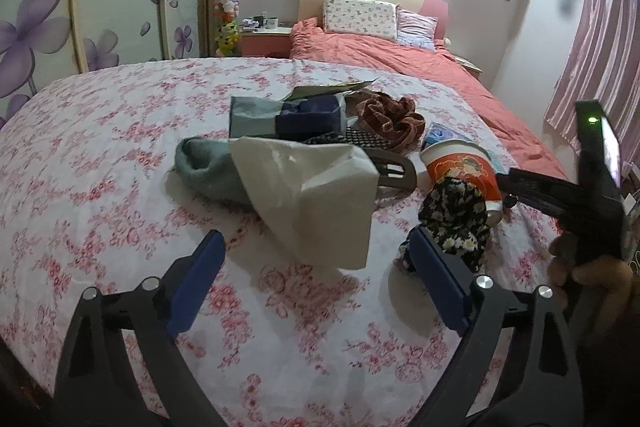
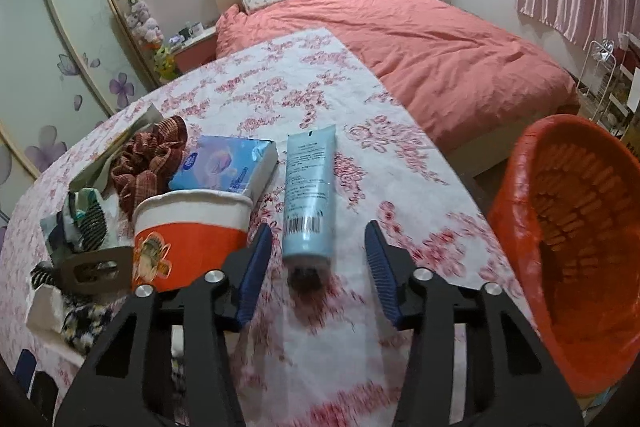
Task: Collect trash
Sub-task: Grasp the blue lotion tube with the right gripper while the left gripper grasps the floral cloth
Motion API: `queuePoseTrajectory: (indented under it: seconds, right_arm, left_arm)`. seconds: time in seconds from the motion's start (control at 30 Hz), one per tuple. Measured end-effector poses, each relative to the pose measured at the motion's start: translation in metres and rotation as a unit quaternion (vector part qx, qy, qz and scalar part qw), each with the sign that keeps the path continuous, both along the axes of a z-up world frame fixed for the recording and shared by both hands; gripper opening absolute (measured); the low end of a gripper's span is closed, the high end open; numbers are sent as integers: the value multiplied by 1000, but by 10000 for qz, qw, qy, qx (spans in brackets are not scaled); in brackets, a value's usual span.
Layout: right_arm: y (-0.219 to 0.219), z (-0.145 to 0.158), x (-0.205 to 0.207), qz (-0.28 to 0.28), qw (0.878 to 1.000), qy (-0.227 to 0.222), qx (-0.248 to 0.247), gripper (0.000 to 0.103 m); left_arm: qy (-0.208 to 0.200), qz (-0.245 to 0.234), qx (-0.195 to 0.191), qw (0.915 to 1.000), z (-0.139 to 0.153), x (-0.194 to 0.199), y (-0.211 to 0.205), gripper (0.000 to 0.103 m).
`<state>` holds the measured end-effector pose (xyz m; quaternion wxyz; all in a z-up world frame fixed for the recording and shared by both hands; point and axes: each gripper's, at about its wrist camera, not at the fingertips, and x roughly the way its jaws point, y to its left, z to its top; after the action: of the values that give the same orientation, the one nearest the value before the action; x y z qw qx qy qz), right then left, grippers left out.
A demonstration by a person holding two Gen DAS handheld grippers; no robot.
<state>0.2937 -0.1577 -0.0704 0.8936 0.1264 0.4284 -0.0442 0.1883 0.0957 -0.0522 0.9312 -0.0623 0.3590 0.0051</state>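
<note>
Tube cap blurred, between right gripper parted pads, untouched; left gripper wide, empty.

No legible text anywhere

1. Left gripper — blue pads spread wide, nothing between them, angled downward.
2. Right gripper — jaws partly apart, gripping nothing; a hand, probably the right, holds its handle.

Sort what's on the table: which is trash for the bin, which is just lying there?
Likely trash:
crumpled tissue
paper cup
orange bin, where it goes

Probably just lying about:
blue tube
tissue pack
brown scrunchie
floral scrunchie
hair claw
</note>
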Motion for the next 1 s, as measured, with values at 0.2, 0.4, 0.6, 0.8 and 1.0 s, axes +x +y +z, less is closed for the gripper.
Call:
queuePoseTrajectory:
  seconds: [0.2, 0.4, 0.6, 0.8, 1.0]
  right_arm:
    - [3, 1, 9, 12, 9999, -17, -115, 29]
    - [-2, 1, -5, 72, 9998, 4, -200, 28]
    - [-18, -1, -29, -36, 9998, 22, -199, 28]
    - [-26, -3, -36, -36, 9999, 18, -168, 28]
    - [-23, -5, -35, -21, 9998, 14, -214, 29]
  left_arm:
    - [16, -168, -1, 9999, 3, 6, -9, 85]
    - [-4, -402, -38, 9992, 7, 6, -22, 84]
    - [49, -753, -29, 9971, 7, 14, -45, 84]
    - [340, -1028, 146, 9940, -10, 31, -73, 84]
    - [665, -1058, 232, 9919, -25, 50, -83, 69]
